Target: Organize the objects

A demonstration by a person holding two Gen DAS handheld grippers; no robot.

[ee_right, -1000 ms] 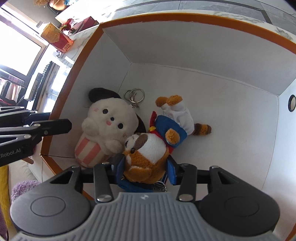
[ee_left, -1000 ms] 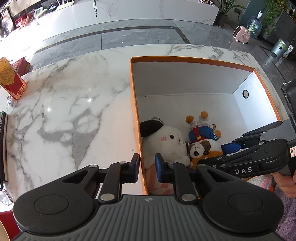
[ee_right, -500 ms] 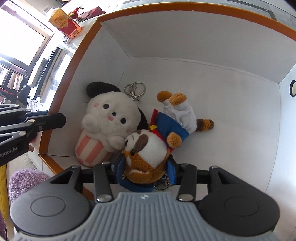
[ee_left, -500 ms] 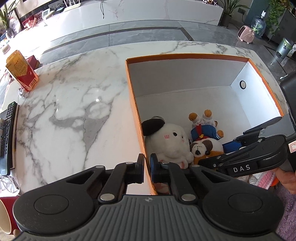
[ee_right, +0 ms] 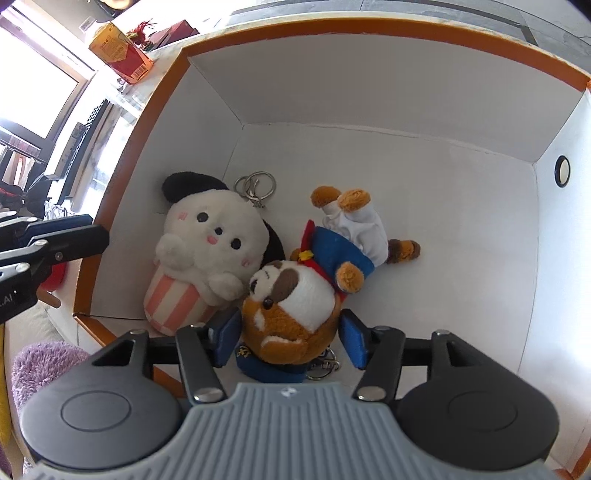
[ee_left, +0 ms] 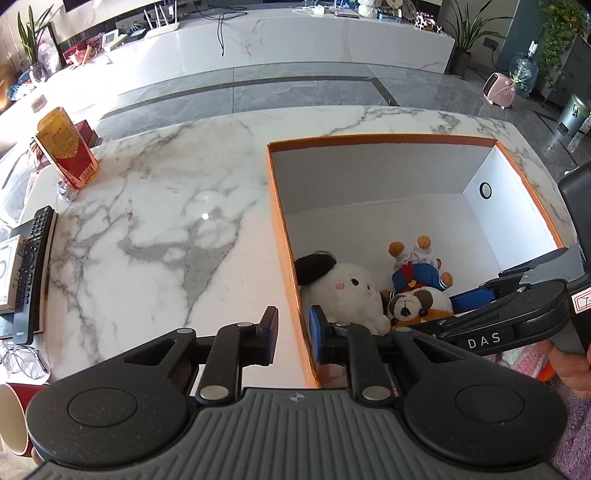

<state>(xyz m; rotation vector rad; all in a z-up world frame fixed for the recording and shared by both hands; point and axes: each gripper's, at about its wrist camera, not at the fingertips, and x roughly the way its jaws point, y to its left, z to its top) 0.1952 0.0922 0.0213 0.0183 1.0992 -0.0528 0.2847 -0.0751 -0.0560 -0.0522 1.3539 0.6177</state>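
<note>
A: Bear plush (ee_right: 291, 299) in the sailor outfit lies on the floor of the orange-rimmed box (ee_right: 388, 33), right between the blue pads of the right hand-held gripper (ee_right: 290, 339). Those jaws are opening, and the pads look just clear of its brown head.

B: Soft, light and squashy, so it won't break. Where would you grab it?

A: Across the round head or the body, I'd judge. The limbs would flop, and the key ring beneath it could snag.

B: And the left hand-held gripper (ee_left: 293, 332)?

A: Straddling the box's near wall, jaws opening from nearly shut, nothing held.

B: Further in?

A: White plush (ee_right: 207, 251) with a black beret and a striped cup, touching the bear's left side. Beyond it, loose key rings (ee_right: 256, 186), then bare white floor to the far wall.
</note>
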